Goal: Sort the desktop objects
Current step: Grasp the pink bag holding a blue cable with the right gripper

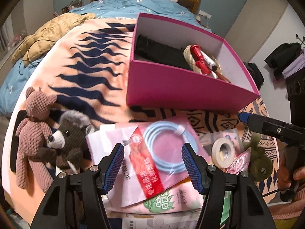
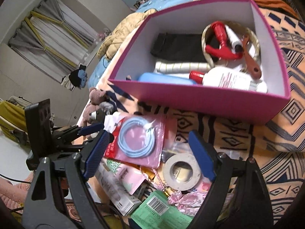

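Left wrist | cable pouch [image 1: 162,152] between spread pads | pink box [image 1: 186,89] beyond

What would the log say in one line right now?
left tool open over cable bag | right tool open over tape roll | pink box partly filled

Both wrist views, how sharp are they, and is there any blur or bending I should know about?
Left wrist view: fisheye bends the pink box walls, dark corners, and the teddy bears look slightly smeared. Right wrist view: same curved edges, the white bottle label is blurred, while the tape roll reads fairly sharp.
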### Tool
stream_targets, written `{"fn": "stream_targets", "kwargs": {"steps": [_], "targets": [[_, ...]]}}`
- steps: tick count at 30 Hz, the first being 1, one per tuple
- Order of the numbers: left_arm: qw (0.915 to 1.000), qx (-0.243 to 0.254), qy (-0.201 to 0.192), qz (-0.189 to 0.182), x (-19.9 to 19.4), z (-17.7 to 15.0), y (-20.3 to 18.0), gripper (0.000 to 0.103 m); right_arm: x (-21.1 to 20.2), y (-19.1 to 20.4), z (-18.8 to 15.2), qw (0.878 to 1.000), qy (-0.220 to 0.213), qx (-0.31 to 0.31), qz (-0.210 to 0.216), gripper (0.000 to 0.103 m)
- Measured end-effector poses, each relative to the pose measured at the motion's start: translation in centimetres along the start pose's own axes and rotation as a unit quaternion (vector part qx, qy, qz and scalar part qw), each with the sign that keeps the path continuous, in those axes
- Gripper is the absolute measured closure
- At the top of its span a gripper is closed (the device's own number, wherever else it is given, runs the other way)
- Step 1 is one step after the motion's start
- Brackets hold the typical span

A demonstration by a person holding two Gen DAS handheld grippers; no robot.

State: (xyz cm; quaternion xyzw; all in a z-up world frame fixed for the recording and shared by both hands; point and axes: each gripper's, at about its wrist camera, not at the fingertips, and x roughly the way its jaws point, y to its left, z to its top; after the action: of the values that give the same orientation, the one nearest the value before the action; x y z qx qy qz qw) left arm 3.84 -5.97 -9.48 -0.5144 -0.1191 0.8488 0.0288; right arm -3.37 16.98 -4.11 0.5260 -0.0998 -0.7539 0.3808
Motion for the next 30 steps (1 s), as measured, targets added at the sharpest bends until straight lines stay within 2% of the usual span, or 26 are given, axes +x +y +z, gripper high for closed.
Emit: {"fn": "stream_targets", "kwargs": {"steps": [7,18,30], "targets": [[0.9998,-0.009,0.017,0.008,0.4,-0.8,0.8,0.039,2.7,-0.5,-0.6,0.999,0.043,0.005,0.001,0.017],[0.9990,-0.016,0.041,0.000,1.2,-1.8,1.0,0.039,6.9,0.2,-0.5,0.995,0.097,-0.018,-0.002,0.017],[0.9981,-0.049,0.036,0.002,-0.2,-1.6,2.9,0.039,9.2,0.8,0.4,0.994,0.109,-0.028,0.012,0.017]]}}
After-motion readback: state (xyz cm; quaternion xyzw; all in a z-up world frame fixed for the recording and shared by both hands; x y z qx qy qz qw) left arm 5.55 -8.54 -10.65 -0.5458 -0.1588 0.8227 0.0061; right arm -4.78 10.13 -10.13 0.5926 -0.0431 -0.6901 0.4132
